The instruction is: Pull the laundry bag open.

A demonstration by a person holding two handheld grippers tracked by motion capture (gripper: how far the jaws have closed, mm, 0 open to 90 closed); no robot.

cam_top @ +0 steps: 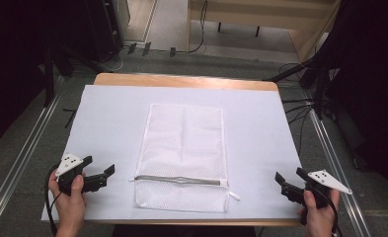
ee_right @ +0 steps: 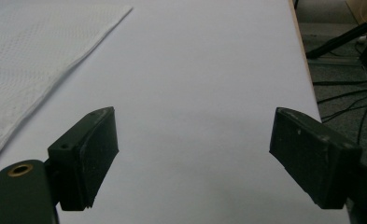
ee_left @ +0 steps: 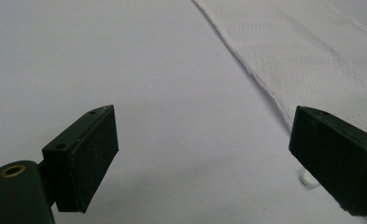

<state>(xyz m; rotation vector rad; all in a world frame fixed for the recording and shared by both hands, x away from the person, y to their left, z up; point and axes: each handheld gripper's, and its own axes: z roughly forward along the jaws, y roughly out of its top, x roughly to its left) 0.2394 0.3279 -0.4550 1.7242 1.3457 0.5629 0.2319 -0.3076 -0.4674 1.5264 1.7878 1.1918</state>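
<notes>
A white mesh bag point(cam_top: 182, 157) lies flat in the middle of the desk point(cam_top: 181, 80), on a pale sheet point(cam_top: 112, 118) that covers nearly all the top. Its zip point(cam_top: 180, 179) runs across near the front edge, w/ a small white pull point(cam_top: 234, 196) at the right end. The bag's inside is hard to make out through the mesh.

Left gripper point(cam_top: 101, 177) is at the front-left, held in the left hand point(cam_top: 71, 197), jaws released w/ a wide gap, nothing btw them, apart from the bag. In the left gripper view point(ee_left: 204, 158) the bag point(ee_left: 312, 60) is cut off at the top and right edge, and the right jaw hides part of its border.

Right gripper point(cam_top: 289, 181) is at the front-right in the right hand point(cam_top: 319, 212), jaws also released and empty, well apart from the bag. In the right gripper view point(ee_right: 193, 156) one corner of the bag point(ee_right: 31, 60) shows at the left; beyond the desk edge, cables point(ee_right: 349, 88) on the floor, blurred.
</notes>
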